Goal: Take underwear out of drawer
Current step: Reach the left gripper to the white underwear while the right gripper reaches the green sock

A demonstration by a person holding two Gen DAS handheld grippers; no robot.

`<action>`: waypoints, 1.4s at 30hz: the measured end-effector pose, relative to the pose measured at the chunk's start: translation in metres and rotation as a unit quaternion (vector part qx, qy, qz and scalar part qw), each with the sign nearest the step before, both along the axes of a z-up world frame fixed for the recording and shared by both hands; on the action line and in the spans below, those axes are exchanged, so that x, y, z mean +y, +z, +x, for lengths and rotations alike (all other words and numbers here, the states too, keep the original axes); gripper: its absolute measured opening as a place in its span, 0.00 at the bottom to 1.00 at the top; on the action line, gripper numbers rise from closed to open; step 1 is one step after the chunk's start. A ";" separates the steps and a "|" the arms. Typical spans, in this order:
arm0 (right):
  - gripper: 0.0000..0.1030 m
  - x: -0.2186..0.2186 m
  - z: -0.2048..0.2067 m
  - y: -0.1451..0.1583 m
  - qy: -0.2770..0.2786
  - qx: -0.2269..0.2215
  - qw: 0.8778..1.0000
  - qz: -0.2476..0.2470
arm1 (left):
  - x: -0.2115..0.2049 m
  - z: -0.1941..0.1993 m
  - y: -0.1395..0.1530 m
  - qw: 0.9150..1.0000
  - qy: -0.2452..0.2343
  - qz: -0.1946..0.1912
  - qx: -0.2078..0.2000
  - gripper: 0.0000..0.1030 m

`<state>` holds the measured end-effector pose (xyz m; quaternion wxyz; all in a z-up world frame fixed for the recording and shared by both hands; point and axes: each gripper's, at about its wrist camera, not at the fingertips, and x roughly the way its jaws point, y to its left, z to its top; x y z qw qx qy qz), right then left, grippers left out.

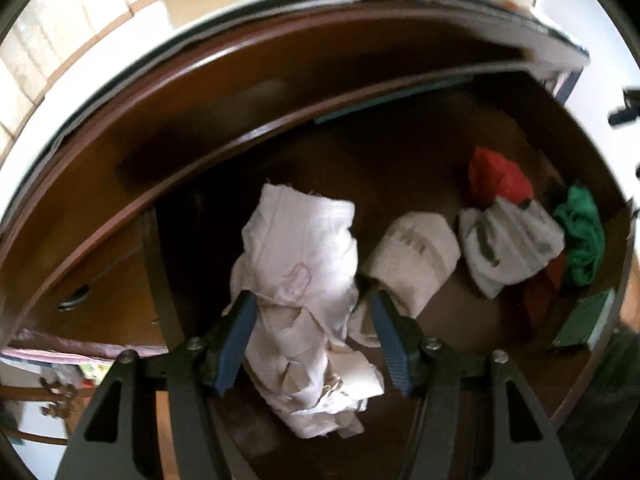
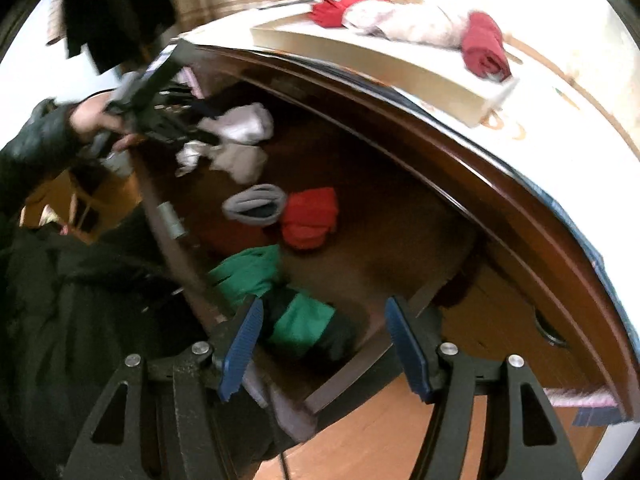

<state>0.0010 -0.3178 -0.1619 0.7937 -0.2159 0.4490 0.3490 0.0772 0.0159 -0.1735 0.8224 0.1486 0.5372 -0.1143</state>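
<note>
Underwear [image 1: 304,276] between the left gripper [image 1: 310,344] fingers, over the open drawer [image 1: 400,168].
Left fingers are spread around the pale bundle; whether they pinch it is unclear. Right gripper [image 2: 324,346] fingers stand apart, holding nothing, above a green garment [image 2: 296,316] near the drawer's front edge.

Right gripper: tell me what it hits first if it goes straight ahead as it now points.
Most likely the green garment lying in the drawer beside the open right gripper; past it only bare drawer floor shows. Depth is uncertain through the fisheye.
</note>
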 end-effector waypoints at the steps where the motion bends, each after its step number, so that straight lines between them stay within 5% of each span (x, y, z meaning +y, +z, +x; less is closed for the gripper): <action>1: 0.64 0.002 0.005 -0.006 -0.004 0.001 1.000 -0.008 | -0.001 0.000 -0.001 1.000 -0.001 0.006 0.001 0.58; 9: 0.64 0.035 0.028 -0.034 0.050 0.011 0.997 -0.061 | -0.009 0.012 -0.006 1.000 -0.004 0.008 0.014 0.58; 19: 0.64 0.061 0.038 -0.079 0.137 0.044 0.973 -0.182 | -0.018 0.028 -0.013 0.999 -0.025 0.014 0.026 0.58; 31: 0.63 0.083 0.055 -0.098 0.202 0.148 0.951 -0.184 | -0.026 0.044 -0.024 0.998 -0.043 0.016 0.038 0.64; 42: 0.63 0.097 0.062 -0.115 0.191 0.141 0.950 -0.201 | -0.032 0.050 -0.030 0.998 -0.046 0.021 0.042 0.70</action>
